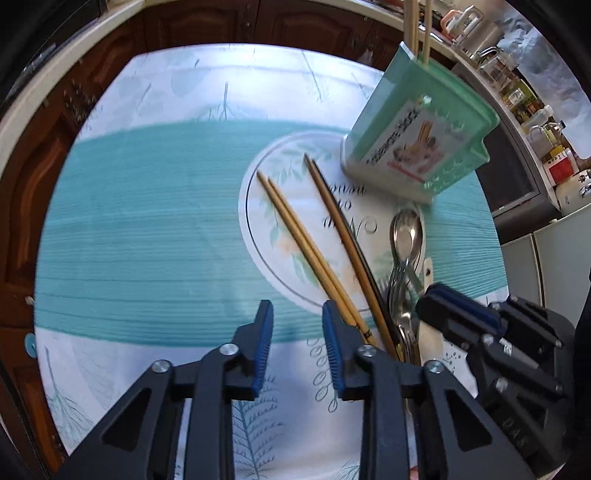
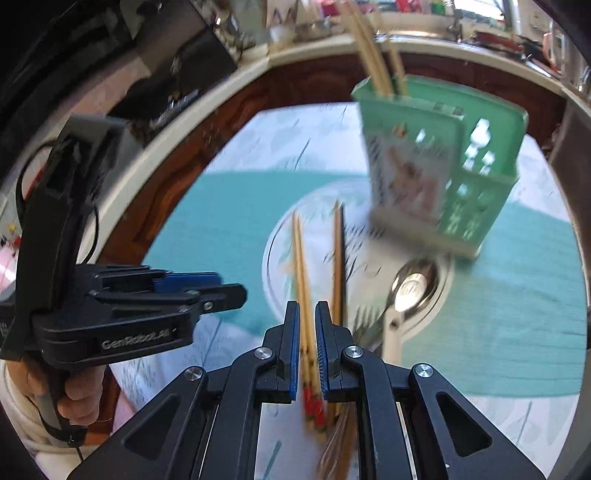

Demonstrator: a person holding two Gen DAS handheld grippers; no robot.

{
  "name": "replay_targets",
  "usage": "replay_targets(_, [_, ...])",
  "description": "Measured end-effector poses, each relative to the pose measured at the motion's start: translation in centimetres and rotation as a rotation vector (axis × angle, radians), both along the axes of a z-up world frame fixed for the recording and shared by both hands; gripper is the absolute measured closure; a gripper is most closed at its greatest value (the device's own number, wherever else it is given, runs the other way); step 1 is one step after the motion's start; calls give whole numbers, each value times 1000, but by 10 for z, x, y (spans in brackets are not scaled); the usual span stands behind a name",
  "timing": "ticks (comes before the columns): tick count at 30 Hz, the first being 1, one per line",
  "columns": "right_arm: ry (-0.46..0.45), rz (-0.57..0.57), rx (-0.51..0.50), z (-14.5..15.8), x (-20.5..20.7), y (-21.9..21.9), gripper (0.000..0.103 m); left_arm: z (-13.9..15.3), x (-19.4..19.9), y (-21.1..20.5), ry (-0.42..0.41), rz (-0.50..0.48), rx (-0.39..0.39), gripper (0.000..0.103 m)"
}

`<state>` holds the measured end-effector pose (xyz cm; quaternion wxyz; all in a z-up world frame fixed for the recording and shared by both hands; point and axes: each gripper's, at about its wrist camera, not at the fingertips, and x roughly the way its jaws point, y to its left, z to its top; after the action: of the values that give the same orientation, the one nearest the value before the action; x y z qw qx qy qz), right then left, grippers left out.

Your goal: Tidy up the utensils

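Note:
A white floral plate (image 1: 255, 206) lies on the table. On it rest a pale pair of chopsticks (image 1: 295, 229), a darker pair (image 1: 340, 218) and a cluster of metal spoons (image 1: 404, 236) beside a white handle (image 1: 428, 273). A green utensil holder (image 1: 417, 122) stands at the plate's far edge with chopsticks (image 1: 412, 22) upright in it. My left gripper (image 1: 297, 321) hovers over the plate's near rim, jaws apart, nothing between them. My right gripper (image 2: 307, 304) hangs above the pale chopsticks (image 2: 301, 258), jaws nearly together and gripping nothing. Beside it in the left wrist view, the right gripper (image 1: 443, 302) sits over the spoon handles.
A teal and white patterned cloth (image 1: 147, 240) covers the round table. Dark wooden cabinets (image 1: 44, 177) curve round its far and left sides. Jars and bottles (image 1: 535, 110) crowd a counter at the right. A hand (image 2: 74, 398) holds the left gripper (image 2: 207, 291).

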<state>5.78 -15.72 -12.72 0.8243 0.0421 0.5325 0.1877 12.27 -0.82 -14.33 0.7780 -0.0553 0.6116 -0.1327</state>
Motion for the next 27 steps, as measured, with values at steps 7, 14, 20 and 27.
replay_targets(7, [97,68,-85,-34,-18,23,94,-22,-10,8,53,38,-49,87])
replay_targets(14, [135,57,-131,-57,-27,29,94,-34,-13,15,67,50,-51,86])
replay_targets(20, [143,16,-135,-64,-27,24,93,-44,-16,19,82,59,-48,87])
replay_targets(27, [153,8,-144,-65,-21,20,87,-49,-15,24,96,75,-62,85])
